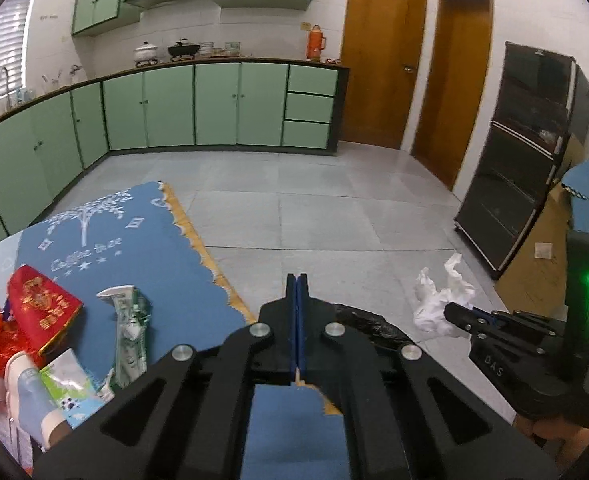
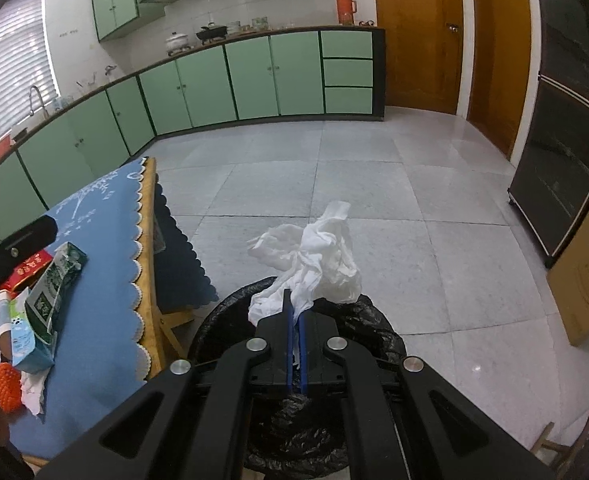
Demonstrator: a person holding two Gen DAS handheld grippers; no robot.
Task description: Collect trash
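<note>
- The right gripper point(image 2: 295, 312) is clamped tight on a crumpled white tissue wad point(image 2: 318, 256), which sticks out past its fingertips.
- The wad hangs directly over the bin lined with a black plastic bag point(image 2: 214, 316), whose mouth lies just below and behind the fingertips, beside the surface. Letting go here should, I judge, drop it inside.
- The wad is loose, light and creased, with its long axis running forward along the fingers.
- The left gripper point(image 1: 297, 280) is fully closed with nothing in it, over the edge of the blue-clothed surface point(image 1: 166, 272).
- A flattened green-and-white milk carton point(image 1: 130, 328) lies to its left, nearest that hand.
</note>
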